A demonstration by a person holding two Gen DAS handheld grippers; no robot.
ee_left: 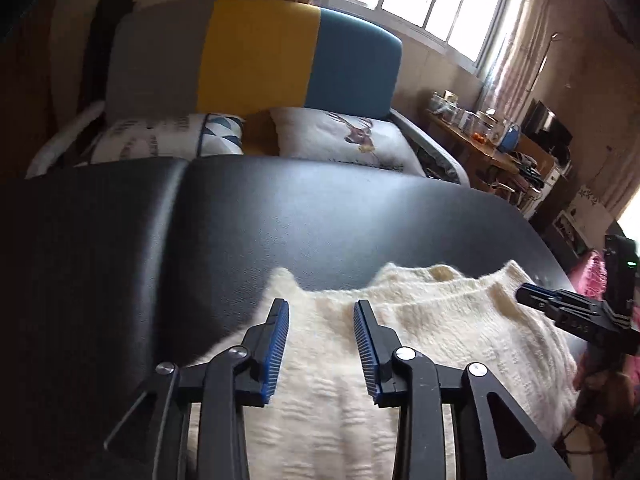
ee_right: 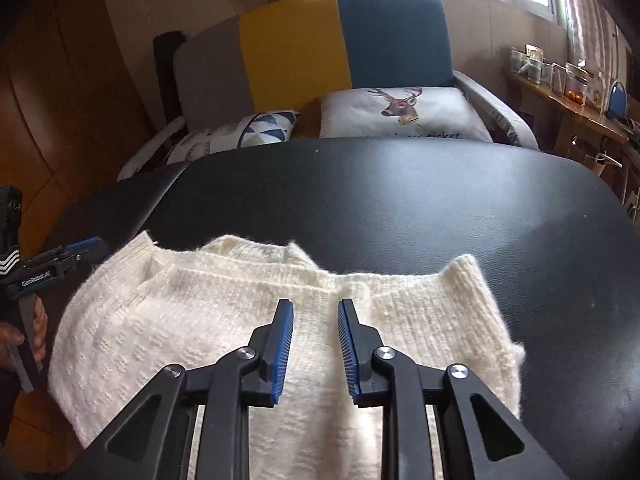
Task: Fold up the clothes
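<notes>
Cream knit sweater [ee_right: 256,340] lying folded on a black padded table [ee_right: 400,200], toward the near edge. Left gripper [ee_left: 321,344] above the sweater's left part, jaws spread, nothing between them. Right gripper [ee_right: 315,346] over the middle of the knit, jaws likewise apart and empty. Beyond the table, an armchair [ee_right: 344,40] in grey, yellow and blue, with a deer cushion [ee_right: 400,112].
</notes>
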